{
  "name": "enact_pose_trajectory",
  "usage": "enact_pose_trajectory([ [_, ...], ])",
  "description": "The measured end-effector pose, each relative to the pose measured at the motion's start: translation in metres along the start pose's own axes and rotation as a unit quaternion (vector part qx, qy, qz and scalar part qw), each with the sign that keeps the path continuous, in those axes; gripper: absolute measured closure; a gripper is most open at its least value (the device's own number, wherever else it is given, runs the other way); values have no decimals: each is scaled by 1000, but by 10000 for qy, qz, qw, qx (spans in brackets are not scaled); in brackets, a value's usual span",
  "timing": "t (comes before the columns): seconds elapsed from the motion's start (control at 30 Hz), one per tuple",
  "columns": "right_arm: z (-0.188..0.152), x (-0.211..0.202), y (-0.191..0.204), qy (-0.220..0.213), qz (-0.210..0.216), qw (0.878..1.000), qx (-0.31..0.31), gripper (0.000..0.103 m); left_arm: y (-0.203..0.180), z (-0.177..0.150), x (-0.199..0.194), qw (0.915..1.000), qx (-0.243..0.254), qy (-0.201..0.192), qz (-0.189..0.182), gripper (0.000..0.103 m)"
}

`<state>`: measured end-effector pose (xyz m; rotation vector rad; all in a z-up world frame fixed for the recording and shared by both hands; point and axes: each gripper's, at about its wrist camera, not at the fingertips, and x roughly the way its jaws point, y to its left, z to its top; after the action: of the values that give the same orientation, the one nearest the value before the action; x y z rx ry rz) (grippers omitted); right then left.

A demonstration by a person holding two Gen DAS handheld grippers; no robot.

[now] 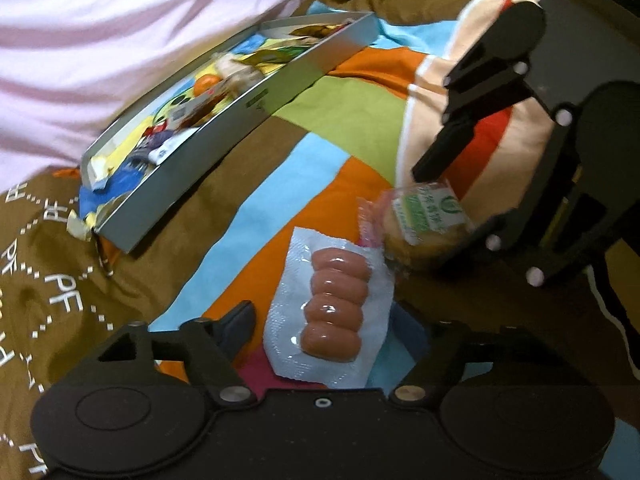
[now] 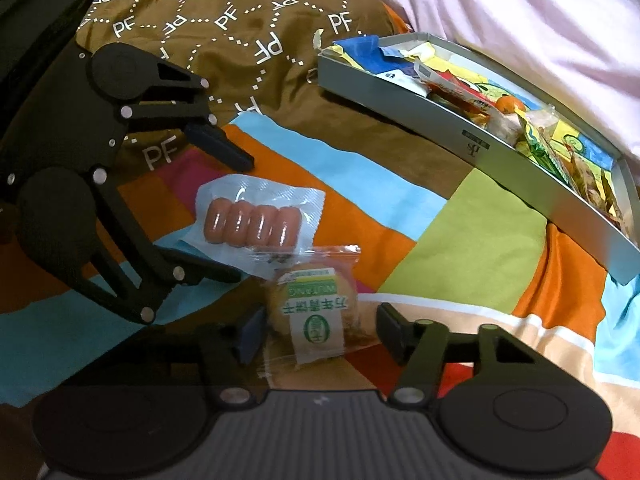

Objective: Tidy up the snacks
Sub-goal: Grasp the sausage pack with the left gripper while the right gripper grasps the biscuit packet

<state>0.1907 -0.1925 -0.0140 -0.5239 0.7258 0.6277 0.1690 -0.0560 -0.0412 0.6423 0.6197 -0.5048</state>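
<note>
Lying flat on a patchwork bedspread [image 1: 360, 120] of orange, sky-blue, green and brown fabric is a vacuum pack of four sausages [image 1: 334, 304], its clear film ribbed and glossy, the sausages plump and rounded side by side. The left tool [image 1: 324, 320] straddles this pack, one dark blue-grey pad [image 1: 240, 326] visible to one side; the other finger is lost in shadow. The right wrist view shows both its fingers standing off the pack's edges, so it is released, nothing gripped.

Just beside the sausages sits a round biscuit in a crinkly clear wrapper [image 2: 316, 312] with a green and white label and a pink-red sealed edge. The right tool [image 2: 318, 330] brackets it: the blue-grey pad [image 2: 252, 332] lies at the wrapper's edge, while the other finger stands clear with bedspread showing between, so it does not yet clamp the biscuit.

Further off, resting on the bedspread against pale pink cloth [image 1: 120, 40], is a long shallow grey box [image 2: 460, 120] with stiff card walls, filled with mixed snack packets [image 2: 532, 136]; most are too blurred to identify. Its far end is cut off by the fisheye rim in the right wrist view. Brown satin-like fabric [image 2: 224, 20] printed with dotted white lines and "PF" letters lies nearby.
</note>
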Motion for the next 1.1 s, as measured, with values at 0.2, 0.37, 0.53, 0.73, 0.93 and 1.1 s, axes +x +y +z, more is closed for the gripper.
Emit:
enact_pose_trajectory([
  [0.2, 2, -3, 0, 102, 2, 9999, 135, 49, -5, 2, 0, 9999, 66, 137, -48, 33],
  [0.37, -1, -9, 0, 170, -42, 9997, 166, 49, -4, 4, -2, 9995, -58, 277, -107, 37],
  [0.53, -6, -18, 2, 223, -72, 9996, 154, 49, 5, 5, -7, 9953, -746, 531, -328, 38],
  [0.73, -9, -24, 4, 261, -88, 9996, 117, 49, 15, 1, -14, 9786, -1753, 878, -620, 38],
  [0.93, -9, -30, 7, 284, -80, 9995, 103, 50, 21, -4, -19, 9600, -2435, 1135, -787, 38],
  [1.1, -11, -32, 10, 403, -34, 9991, 142, 50, 21, -8, -22, 9530, -2634, 1244, -829, 37],
])
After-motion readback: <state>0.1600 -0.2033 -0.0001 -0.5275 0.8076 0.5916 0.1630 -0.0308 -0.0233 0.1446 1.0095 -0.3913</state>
